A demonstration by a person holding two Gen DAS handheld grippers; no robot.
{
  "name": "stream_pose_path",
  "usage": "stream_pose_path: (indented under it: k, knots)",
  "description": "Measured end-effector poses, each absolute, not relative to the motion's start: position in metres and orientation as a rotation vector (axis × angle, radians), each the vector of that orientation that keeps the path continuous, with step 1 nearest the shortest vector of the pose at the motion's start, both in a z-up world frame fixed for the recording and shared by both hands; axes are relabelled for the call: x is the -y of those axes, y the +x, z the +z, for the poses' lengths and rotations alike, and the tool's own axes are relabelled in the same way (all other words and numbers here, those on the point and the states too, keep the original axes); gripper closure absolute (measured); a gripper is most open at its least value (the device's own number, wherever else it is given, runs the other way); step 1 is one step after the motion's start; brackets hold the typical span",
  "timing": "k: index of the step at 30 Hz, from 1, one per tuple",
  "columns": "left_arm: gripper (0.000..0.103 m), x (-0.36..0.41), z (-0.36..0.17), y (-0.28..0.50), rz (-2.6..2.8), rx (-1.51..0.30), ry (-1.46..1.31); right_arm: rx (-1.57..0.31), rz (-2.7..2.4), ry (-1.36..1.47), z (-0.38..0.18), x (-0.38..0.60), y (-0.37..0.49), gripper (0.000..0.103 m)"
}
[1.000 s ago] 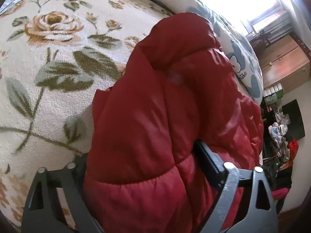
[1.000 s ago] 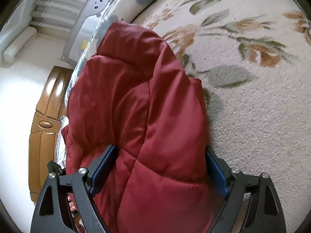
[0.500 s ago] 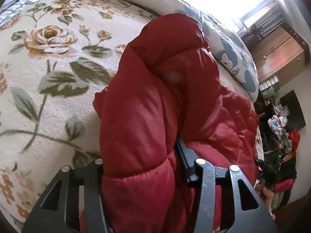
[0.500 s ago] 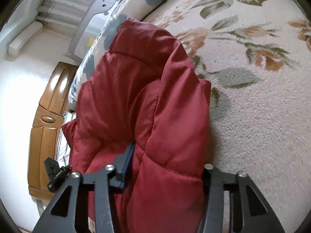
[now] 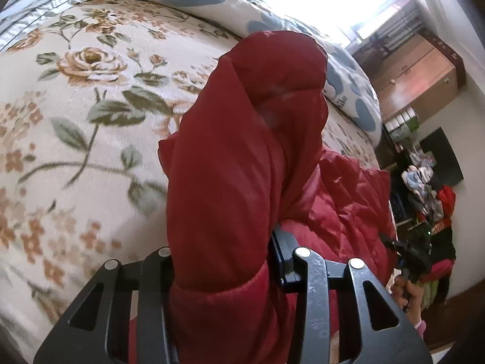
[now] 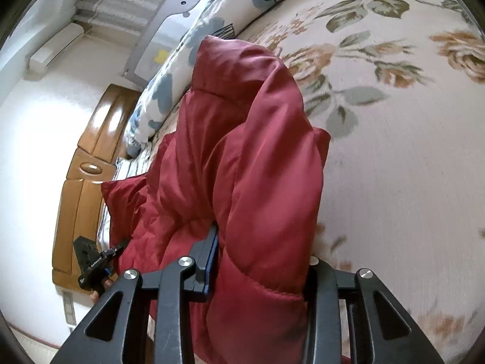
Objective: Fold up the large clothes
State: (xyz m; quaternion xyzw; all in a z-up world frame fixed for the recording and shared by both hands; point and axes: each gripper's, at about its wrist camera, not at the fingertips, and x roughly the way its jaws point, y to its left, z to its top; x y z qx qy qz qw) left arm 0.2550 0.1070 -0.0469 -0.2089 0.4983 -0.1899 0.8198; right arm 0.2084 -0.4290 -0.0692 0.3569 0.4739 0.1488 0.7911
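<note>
A red puffer jacket (image 5: 242, 157) lies on a bed with a floral cover (image 5: 75, 115). My left gripper (image 5: 224, 261) is shut on a thick fold of the jacket and holds it up off the bed. My right gripper (image 6: 263, 261) is shut on another fold of the same jacket (image 6: 257, 166), also raised. The rest of the jacket sags between the two grippers. The right gripper shows far off in the left wrist view (image 5: 409, 257), and the left gripper in the right wrist view (image 6: 91, 264).
A blue and white duvet (image 5: 272, 30) lies rolled along the far side of the bed. A wooden headboard (image 6: 81, 182) stands at one end. A wooden dresser (image 5: 418, 75) and a cluttered shelf (image 5: 424, 182) stand beyond the other end.
Both grippers have closed from wide open onto folds of the jacket. The gripped folds have been lifted a little, and more of the bed and room now shows.
</note>
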Motion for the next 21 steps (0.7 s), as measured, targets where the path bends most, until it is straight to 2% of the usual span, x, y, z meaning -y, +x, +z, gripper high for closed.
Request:
stream_pose_path:
  k: [10, 21]
  knots:
    - [0.066, -0.124, -0.041, 0.189, -0.434, -1.102, -0.446, -1.05, 0.358, 0.766, -0.063, 0.418, 0.145, 0.069]
    - [0.066, -0.13, -0.05, 0.163, -0.445, -1.135, -0.464, -1.067, 0.351, 0.809, -0.074, 0.421, 0.121, 0.069]
